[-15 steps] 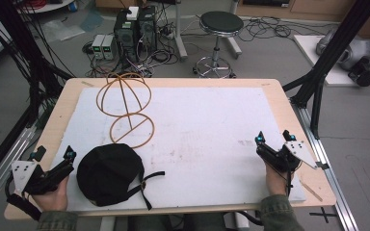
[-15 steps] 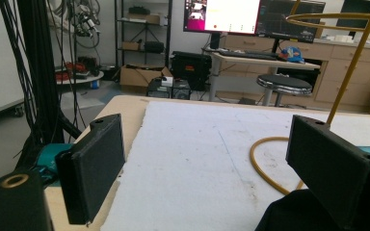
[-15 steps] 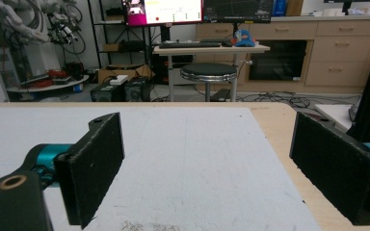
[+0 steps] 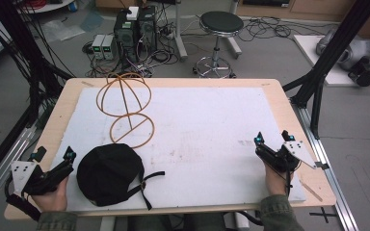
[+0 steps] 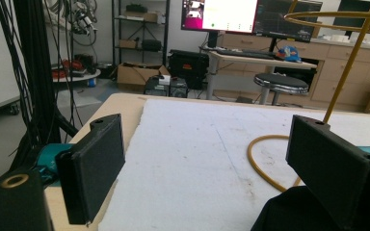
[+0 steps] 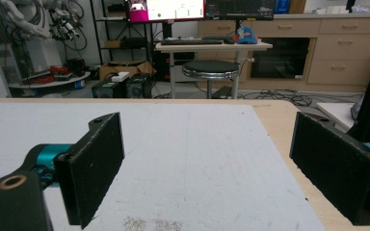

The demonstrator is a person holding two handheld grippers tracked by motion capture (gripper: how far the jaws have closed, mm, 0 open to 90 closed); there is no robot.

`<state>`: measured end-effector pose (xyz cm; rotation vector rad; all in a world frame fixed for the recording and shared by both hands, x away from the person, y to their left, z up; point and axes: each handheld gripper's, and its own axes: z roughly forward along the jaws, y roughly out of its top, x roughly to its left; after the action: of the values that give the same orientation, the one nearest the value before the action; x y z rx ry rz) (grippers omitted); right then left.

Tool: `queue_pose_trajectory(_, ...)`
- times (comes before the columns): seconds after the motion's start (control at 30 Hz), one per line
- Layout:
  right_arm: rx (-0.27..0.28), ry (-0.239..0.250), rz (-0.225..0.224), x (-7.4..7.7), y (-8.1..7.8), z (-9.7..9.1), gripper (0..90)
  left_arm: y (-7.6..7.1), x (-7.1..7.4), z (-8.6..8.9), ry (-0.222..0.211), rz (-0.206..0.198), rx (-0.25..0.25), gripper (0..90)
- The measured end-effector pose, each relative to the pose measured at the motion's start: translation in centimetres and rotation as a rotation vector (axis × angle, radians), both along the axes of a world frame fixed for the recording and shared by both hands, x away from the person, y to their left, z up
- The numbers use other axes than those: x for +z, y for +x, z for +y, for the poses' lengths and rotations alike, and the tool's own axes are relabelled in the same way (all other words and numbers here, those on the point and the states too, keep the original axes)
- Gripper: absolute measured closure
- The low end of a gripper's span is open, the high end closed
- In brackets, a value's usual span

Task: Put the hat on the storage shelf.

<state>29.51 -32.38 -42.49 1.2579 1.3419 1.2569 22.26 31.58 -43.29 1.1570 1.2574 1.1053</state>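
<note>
A black cap (image 4: 108, 172) with a loose strap lies on the white foam sheet (image 4: 197, 125) near the front left. Behind it stands a yellow wire hat stand (image 4: 124, 103), a round cage on a ring base. My left gripper (image 4: 54, 155) rests at the table's front left corner, just left of the cap, jaws wide apart with nothing between them. In the left gripper view the cap's edge (image 5: 289, 211) and the stand's ring (image 5: 260, 161) sit by the right jaw. My right gripper (image 4: 273, 139) rests open at the front right, holding nothing.
The foam sheet covers most of a wooden table (image 4: 289, 110). Black frame posts (image 4: 327, 53) flank the table's sides. A stool (image 4: 220, 24) and computer boxes (image 4: 135, 24) with cables stand on the floor beyond the far edge.
</note>
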Motion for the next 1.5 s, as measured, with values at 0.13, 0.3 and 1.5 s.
queue_pose_trajectory(0.13, 0.001, 0.001, 0.006, 0.0, 0.0, 0.0, 11.1, 0.0, 0.0, 0.0, -0.002, 0.004, -0.003, 13.9)
queue_pose_trajectory(0.3, 0.0, -0.002, 0.007, 0.0, 0.0, 0.0, 11.1, 0.0, 0.0, -0.1, 0.001, 0.006, -0.009, 13.9)
queue_pose_trajectory(1.5, 0.019, -0.003, 0.007, -0.1, 0.1, 0.1, 11.1, -0.9, 3.5, -1.2, 0.062, 0.094, -0.416, 14.0)
